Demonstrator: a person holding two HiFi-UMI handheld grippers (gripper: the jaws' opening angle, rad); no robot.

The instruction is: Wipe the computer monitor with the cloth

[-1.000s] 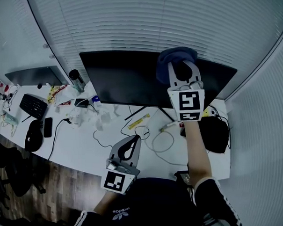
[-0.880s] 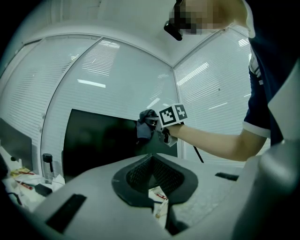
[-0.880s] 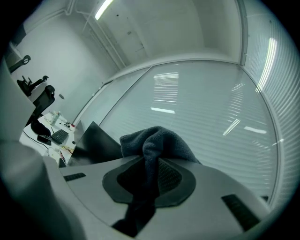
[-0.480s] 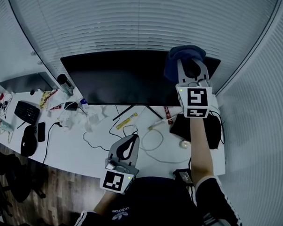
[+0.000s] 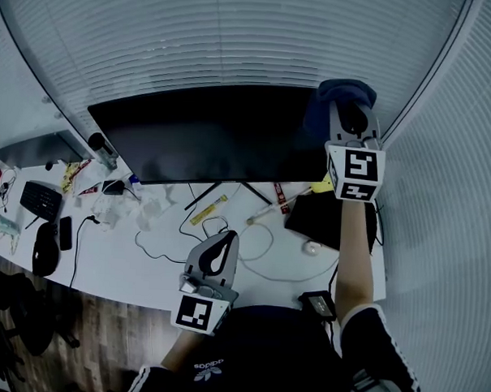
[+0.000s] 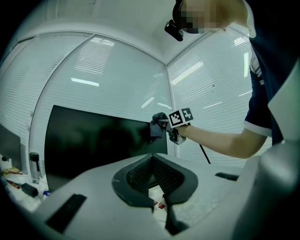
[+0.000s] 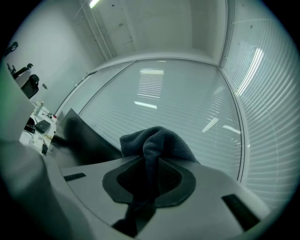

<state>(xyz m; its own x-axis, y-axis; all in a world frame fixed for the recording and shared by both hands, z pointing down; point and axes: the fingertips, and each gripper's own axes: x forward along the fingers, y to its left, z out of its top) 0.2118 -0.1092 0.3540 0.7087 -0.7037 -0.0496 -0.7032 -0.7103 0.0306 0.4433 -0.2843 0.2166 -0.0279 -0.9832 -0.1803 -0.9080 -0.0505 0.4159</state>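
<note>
Right gripper [image 5: 351, 121]: jaws clenched on the cloth [image 7: 157, 143], a dark blue wad bunched out past the pads. Left gripper [image 5: 217, 260]: jaws together, nothing between them, parked low at the near edge of the desk [image 5: 137, 255]. The cloth is at the upper right corner of the monitor [image 5: 199, 136]; I can't confirm contact. I judge a wiping pass is in hand. The next stroke calls for a level, light sweep leftward. The screen is wide, dark and unlit.
</note>
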